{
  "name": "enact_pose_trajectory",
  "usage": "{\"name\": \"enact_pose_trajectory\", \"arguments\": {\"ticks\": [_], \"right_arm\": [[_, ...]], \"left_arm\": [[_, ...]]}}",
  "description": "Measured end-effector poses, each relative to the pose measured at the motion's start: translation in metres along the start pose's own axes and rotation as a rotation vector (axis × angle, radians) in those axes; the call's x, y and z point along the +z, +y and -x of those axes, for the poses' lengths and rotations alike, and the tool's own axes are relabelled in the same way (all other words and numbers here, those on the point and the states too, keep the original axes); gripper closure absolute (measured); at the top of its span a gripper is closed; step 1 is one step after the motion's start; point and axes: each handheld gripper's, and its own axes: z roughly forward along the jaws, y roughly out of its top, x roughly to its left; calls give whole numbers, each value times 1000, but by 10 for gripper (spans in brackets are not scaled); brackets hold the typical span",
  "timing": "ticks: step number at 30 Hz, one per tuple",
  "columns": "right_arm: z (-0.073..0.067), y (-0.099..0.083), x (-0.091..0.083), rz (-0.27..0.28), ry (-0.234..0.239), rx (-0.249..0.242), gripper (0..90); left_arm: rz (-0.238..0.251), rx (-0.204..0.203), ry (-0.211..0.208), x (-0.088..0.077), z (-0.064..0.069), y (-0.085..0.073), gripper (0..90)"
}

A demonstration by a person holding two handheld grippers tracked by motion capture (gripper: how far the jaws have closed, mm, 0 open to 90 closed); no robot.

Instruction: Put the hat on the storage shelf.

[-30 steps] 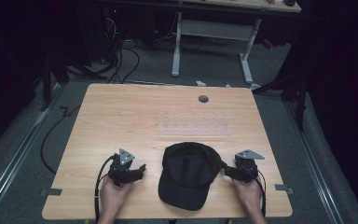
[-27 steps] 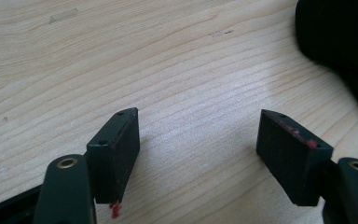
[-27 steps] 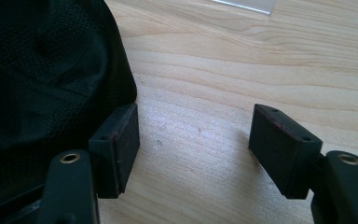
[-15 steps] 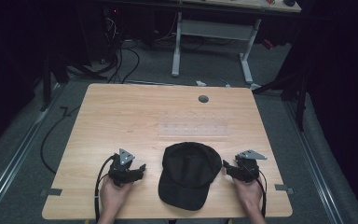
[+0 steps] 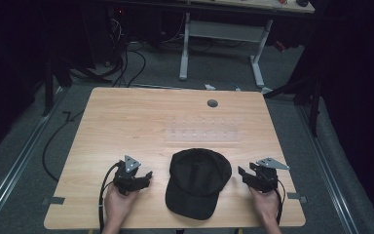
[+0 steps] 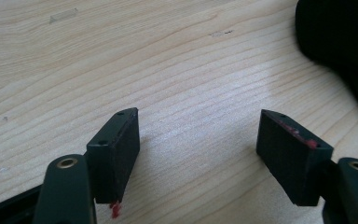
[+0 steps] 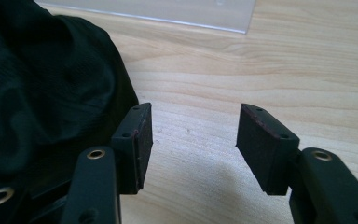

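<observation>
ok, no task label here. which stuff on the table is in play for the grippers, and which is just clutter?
Likely in play:
black fabric baseball cap, between both grippers
left gripper, open
right gripper, open

Lying about:
clear plastic rectangular tray beyond the cap
round grey grommet near the far edge of the wooden table

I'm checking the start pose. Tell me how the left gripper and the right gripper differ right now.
The left gripper sits apart from the black cap, with bare wood between; the right gripper sits nearer, one jaw beside the cap's fabric. The left's jaws gape wider than the right's. Both are open, hold nothing, and point inward toward the cap.
</observation>
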Motion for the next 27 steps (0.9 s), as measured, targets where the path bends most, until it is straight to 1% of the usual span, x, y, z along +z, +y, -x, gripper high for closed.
{"name": "enact_pose_trajectory", "arguments": {"ticks": [2, 5, 6, 9, 11, 13, 14, 16, 18, 24, 25, 27], "right_arm": [[-2, 2, -5, 10, 13, -7, 470], [-4, 3, -8, 13, 26, -15, 476], [-6, 4, -9, 15, 32, -14, 478], [-10, 7, -13, 25, 45, -33, 481], [-13, 9, -16, 33, 54, -33, 482], [-16, 11, -18, 38, 63, -41, 482], [-19, 13, -20, 46, 74, -55, 482], [-21, 14, -21, 49, 81, -53, 482], [-25, 17, -22, 51, 99, -61, 482], [-33, 22, -24, 58, 124, -71, 480], [-35, 23, -25, 58, 128, -66, 478], [-37, 25, -25, 62, 137, -69, 470]], "left_arm": [[2, 0, 1, 0, 0, 0, 304], [2, 0, 1, 0, 0, 0, 304], [3, 0, 1, 0, 0, 0, 304], [3, 1, 1, 0, 0, 0, 304], [3, 0, 1, 0, 0, 0, 304], [3, 0, 1, 0, 0, 0, 304], [3, 0, 1, 0, 0, 0, 304], [3, 0, 1, 0, 0, 0, 304], [3, 0, 1, 0, 0, 0, 304], [3, 1, 1, 0, 0, 0, 304], [3, 1, 1, 0, 0, 0, 304], [3, 1, 1, 0, 0, 0, 304]]}}
